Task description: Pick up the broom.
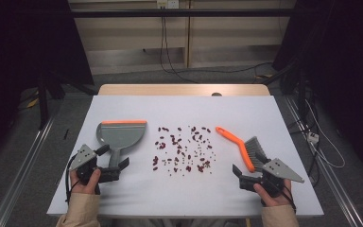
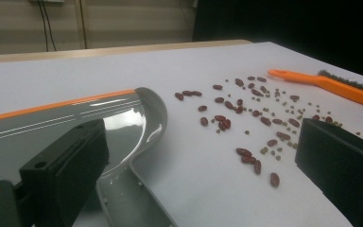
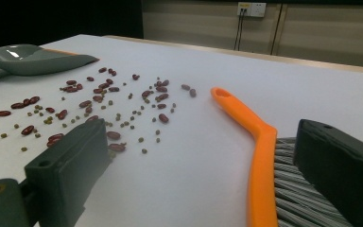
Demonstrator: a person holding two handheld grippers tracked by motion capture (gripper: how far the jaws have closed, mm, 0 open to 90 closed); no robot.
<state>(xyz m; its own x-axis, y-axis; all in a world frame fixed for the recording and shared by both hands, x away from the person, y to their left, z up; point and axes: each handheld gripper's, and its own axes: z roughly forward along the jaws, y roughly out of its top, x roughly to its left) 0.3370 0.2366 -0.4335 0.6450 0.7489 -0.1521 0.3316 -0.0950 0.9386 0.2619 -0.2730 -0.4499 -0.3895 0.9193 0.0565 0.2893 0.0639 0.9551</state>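
Black jaws rise at the bottom of each gripper view, standing wide apart with nothing pressed between them. In the high view the left gripper [image 1: 116, 169] sits at the lower left of the frame, its jaws straddling the handle of the grey dustpan [image 1: 121, 137] without closing on it; the left gripper view shows that handle running down between the jaws. The right gripper [image 1: 246, 177] sits at the lower right, jaws spread beside the bristle end of the orange brush [image 1: 238, 144], whose handle slants up toward the middle of the frame.

Between the two tools, at the centre of the white table [image 1: 123, 194], lies a loose scatter of red beans [image 1: 182, 149] mixed with smaller greenish bits, well apart from both the dustpan's orange lip and the brush.

The step in hand looks like taking up both tools. To do it well, the left jaws should close squarely on the handle's narrow part so the pan stays flat with its lip on the table. The right jaws should catch the brush on its orange spine near the bristles, not on the bristles themselves, which would give and let it twist. Lifting the brush clear before swinging it would avoid flicking beans farther out.
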